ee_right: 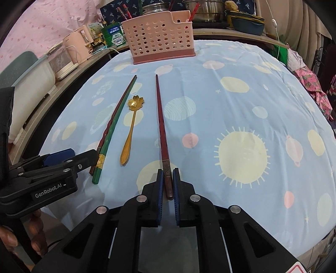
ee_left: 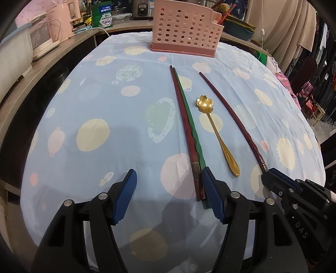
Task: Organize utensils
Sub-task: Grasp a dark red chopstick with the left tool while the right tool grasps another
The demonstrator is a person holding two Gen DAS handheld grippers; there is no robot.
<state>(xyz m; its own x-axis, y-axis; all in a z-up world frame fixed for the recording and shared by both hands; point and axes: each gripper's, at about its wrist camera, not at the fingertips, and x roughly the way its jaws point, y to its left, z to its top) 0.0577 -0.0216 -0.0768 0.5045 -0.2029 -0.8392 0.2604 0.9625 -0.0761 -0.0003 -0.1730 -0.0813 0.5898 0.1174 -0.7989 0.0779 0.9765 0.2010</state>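
Note:
A pink perforated utensil basket point(ee_left: 184, 27) point(ee_right: 159, 40) stands at the far side of the blue patterned tablecloth point(ee_left: 94, 100). A dark red chopstick point(ee_right: 160, 121) point(ee_left: 231, 117) lies pointing toward it. My right gripper point(ee_right: 168, 171) is shut on that chopstick's thick near end, which rests on the cloth. A gold flower-bowl spoon point(ee_left: 218, 136) point(ee_right: 130, 134) lies to its left. Further left lie a red chopstick point(ee_left: 182, 117) and a green chopstick point(ee_left: 190, 119) side by side. My left gripper point(ee_left: 168, 171) is open, its right finger point(ee_left: 210, 189) beside their near ends, nothing gripped.
A wooden counter along the left carries a pink kettle point(ee_right: 78, 45), a white appliance point(ee_left: 42, 40) and a green tin point(ee_right: 114, 34). Pots point(ee_right: 208, 10) and bowls stand behind the basket. Clothes hang at the right point(ee_left: 302, 42). A person's hand point(ee_right: 12, 241) holds the left gripper.

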